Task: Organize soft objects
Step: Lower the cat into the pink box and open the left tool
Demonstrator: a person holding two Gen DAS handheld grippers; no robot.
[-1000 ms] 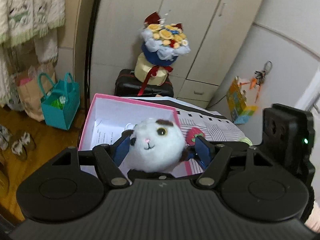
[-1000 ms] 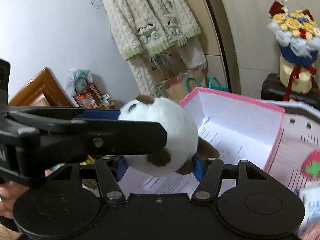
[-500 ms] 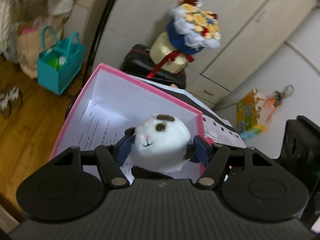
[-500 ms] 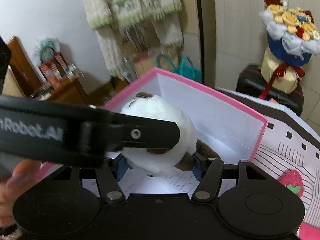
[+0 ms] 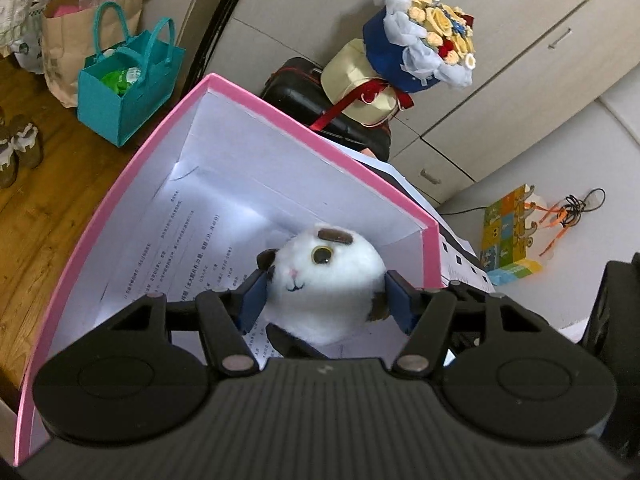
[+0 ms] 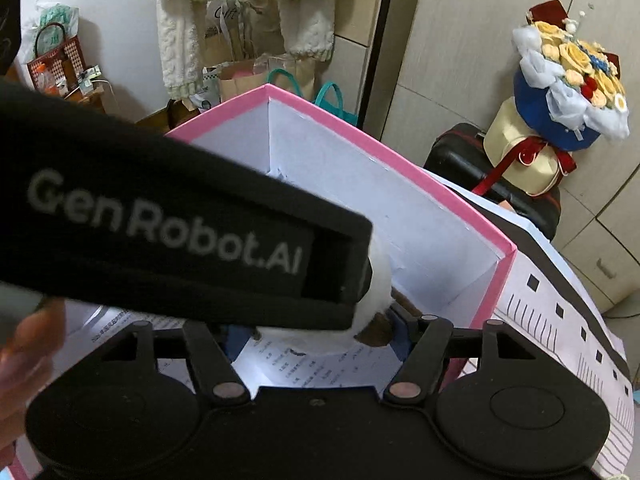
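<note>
Left hand-held gripper (image 5: 323, 295), its jaws just closing, clasps the round white plush hamster (image 5: 326, 280) inside the pink-rimmed white cardboard box (image 5: 280, 116); right hand-held gripper (image 6: 316, 334), jaws just opening, straddles it too.

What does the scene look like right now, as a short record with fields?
toy: white plush animal with brown patches
held by: left gripper, blue pads against its sides
right gripper: jaws have just been opening, toy between them
container: pink box, printed paper on its floor
toy position: over the box interior
</note>
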